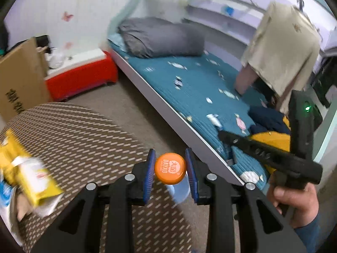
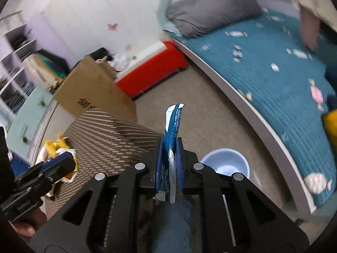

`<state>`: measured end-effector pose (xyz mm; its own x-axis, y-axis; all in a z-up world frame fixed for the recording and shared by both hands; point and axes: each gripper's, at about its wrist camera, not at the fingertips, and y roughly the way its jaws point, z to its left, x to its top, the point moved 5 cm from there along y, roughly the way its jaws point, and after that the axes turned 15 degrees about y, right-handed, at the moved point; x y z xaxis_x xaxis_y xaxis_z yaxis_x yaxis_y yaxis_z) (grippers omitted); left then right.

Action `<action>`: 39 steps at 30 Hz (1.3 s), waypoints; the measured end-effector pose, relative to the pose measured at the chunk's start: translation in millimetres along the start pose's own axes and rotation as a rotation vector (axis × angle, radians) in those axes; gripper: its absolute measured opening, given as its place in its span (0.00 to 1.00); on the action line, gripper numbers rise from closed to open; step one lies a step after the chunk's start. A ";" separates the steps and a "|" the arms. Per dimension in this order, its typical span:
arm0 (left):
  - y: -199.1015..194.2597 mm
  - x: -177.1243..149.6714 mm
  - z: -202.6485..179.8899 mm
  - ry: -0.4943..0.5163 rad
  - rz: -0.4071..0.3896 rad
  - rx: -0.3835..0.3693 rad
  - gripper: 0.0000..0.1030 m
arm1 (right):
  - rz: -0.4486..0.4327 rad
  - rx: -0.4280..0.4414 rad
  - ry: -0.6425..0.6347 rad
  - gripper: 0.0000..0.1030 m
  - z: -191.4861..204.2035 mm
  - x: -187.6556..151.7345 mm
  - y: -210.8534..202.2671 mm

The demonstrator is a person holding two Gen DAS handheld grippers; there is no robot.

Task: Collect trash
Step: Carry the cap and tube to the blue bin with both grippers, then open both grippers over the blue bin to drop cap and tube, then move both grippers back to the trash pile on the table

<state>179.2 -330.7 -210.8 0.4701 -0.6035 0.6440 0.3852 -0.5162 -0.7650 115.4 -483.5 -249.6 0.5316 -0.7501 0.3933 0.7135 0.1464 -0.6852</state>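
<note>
Tongs on the left gripper (image 1: 170, 169) clamp an orange bottle cap (image 1: 170, 168) between their blue pads, the cap's printed face turned to the camera and reading "DAYAO" under a small white logo; part of a pale blue bin (image 1: 179, 191) shows just below it. Jaws of the right gripper (image 2: 170, 158) are pressed tight on a blue and white wrapper (image 2: 173, 130), which stands upright out of the pads with fine white print too small to read. Right of those tongs, on the beige floor, sits the same pale blue bin (image 2: 226, 162), apart from the wrapper. Left of both tools is a table with a brown woven cover (image 1: 80, 139) bearing a yellow snack bag (image 1: 31, 168) whose label is blurred. Farther off lean a cardboard box (image 2: 94, 88) with dark unreadable characters, a red storage box (image 2: 151, 71) and a bed with a teal quilt (image 2: 273, 69)
</note>
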 end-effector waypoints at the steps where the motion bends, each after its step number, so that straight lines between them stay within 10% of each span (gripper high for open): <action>1: 9.9 3.1 -5.2 0.008 0.016 -0.012 0.28 | 0.007 -0.010 0.019 0.13 -9.5 1.7 4.1; 11: 115.6 9.6 -41.1 0.075 0.225 -0.070 0.29 | 0.101 -0.058 0.173 0.13 -77.6 15.5 65.6; 15: 133.4 5.5 -31.2 0.055 0.274 -0.052 0.86 | 0.142 -0.072 0.236 0.14 -96.7 15.6 82.4; 19: 128.8 7.3 -21.9 0.026 0.266 -0.053 0.86 | 0.162 -0.080 0.272 0.69 -109.5 11.8 88.1; 25: 107.2 9.9 -15.3 0.027 0.206 0.010 0.87 | 0.124 -0.112 0.288 0.93 -113.1 6.5 74.8; 39: 0.7 12.9 -3.5 0.002 -0.001 0.099 0.91 | -0.026 -0.086 0.196 0.94 -45.8 8.8 2.8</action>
<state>182.8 -340.9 -203.0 0.4680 -0.6045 0.6446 0.4625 -0.4540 -0.7615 101.2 -519.3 -276.1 0.4082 -0.8654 0.2907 0.6800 0.0758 -0.7293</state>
